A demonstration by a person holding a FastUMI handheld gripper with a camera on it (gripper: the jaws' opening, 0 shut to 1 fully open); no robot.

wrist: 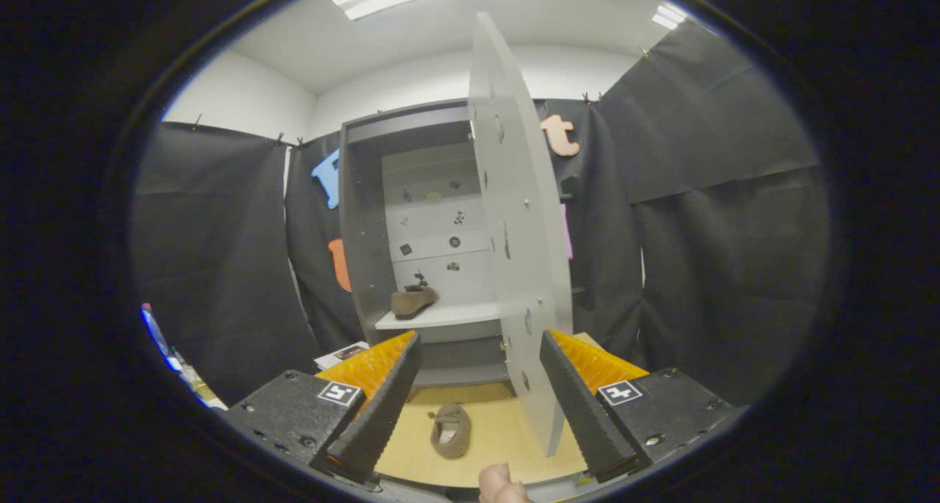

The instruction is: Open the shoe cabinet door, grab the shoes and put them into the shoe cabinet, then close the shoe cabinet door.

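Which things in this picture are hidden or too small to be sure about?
- Cabinet right side, gripper view: hidden behind the open door.
- Small dark marks on its back panel: too small to identify.
- Shoe on the shelf: details too small.
- Gripper open; floor shoe lies between its fingers.

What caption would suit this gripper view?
Open gripper faces open shoe cabinet: one shoe shelved, another on the floor between its fingers.
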